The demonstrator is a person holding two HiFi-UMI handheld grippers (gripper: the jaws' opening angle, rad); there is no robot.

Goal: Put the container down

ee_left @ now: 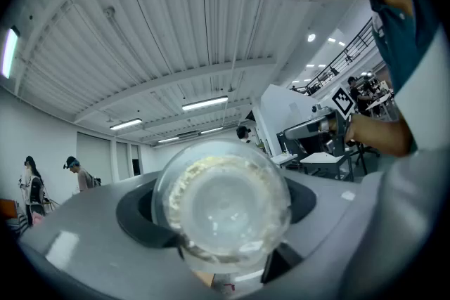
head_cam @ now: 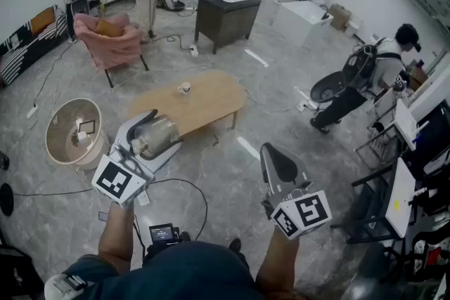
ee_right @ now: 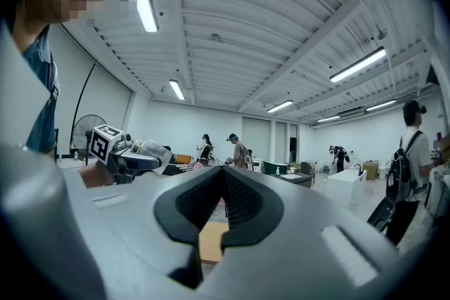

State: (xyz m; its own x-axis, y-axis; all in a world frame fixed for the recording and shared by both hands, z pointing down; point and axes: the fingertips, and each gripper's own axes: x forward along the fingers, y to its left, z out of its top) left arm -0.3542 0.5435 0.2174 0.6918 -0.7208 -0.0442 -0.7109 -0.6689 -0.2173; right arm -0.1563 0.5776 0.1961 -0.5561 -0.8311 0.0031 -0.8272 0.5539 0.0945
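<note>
A clear round container (head_cam: 156,135) with a pale residue ring inside lies on its side between the jaws of my left gripper (head_cam: 149,139), held in the air above the floor. In the left gripper view the container (ee_left: 221,201) fills the gap of the gripper (ee_left: 222,225), its base toward the camera and both jaws pressed on its sides. My right gripper (head_cam: 273,157) is raised at the right, shut with nothing in it; its pads meet in the right gripper view (ee_right: 223,185). The left gripper (ee_right: 121,155) with the container (ee_right: 150,148) shows there too.
A low oval wooden table (head_cam: 204,105) stands just ahead with a small cup (head_cam: 185,88) on it. A round basket (head_cam: 73,131) is at the left, with a pink armchair (head_cam: 109,38) and a dark cabinet (head_cam: 226,16) further off. Cables cross the floor, and several people work around the room.
</note>
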